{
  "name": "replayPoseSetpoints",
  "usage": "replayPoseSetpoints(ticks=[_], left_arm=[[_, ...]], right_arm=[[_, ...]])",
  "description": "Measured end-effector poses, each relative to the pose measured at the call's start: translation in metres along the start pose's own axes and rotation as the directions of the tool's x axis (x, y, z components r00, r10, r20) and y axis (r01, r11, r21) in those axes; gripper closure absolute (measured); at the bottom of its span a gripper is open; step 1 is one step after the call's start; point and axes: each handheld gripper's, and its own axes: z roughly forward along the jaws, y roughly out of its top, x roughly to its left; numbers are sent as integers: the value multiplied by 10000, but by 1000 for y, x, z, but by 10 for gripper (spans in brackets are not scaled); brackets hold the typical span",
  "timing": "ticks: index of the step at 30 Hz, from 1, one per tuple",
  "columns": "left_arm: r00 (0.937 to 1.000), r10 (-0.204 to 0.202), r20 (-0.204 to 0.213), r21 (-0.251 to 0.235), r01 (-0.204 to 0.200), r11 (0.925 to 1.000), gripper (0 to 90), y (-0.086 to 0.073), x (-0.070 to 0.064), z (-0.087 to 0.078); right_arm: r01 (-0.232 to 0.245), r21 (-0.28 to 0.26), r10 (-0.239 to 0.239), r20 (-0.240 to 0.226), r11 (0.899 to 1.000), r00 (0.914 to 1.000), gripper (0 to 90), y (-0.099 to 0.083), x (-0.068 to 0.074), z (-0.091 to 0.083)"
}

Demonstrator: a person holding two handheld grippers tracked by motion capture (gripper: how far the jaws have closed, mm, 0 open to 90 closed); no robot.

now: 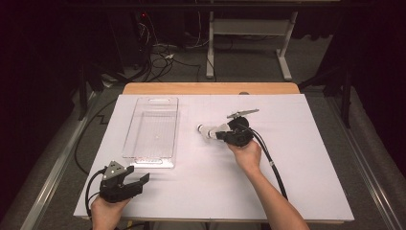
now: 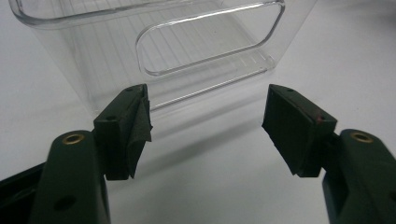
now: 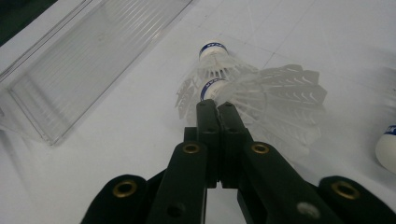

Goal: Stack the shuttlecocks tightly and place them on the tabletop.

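The right gripper (image 3: 215, 108) had its jaws closed on the feather skirt of a shuttlecock (image 3: 261, 100), low over the table (image 1: 306, 158), right of the clear bin (image 1: 152, 132). A second shuttlecock (image 3: 214, 58) lay touching it. Thin feathers could bend or slip out under the pinch, and lifting might drag the neighbour along. The left gripper (image 1: 125, 182) rested with jaws open near the bin's end.
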Motion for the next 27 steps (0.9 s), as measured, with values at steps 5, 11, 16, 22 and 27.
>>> replayPoseSetpoints(ticks=[5,11,16,22,27], left_arm=[[10000,-1,-7,-12,1,10000,331,0,0,0],[10000,24,-25,-26,-24,10000,331,0,-1,0],[10000,55,-14,-21,-56,10000,331,0,-1,0],[10000,81,-7,-19,-81,10000,331,0,-1,0],[10000,81,-4,-17,-81,10000,331,0,-1,0]], right_arm=[[-46,-46,46,44,10000,10000,900,1,-1,2],[24,-55,-24,93,10000,10000,900,5,1,3],[136,-80,-135,153,9999,9998,900,10,4,5],[154,-111,-152,258,9998,9996,900,12,4,7],[123,-130,-119,300,9998,9995,900,13,3,10]])
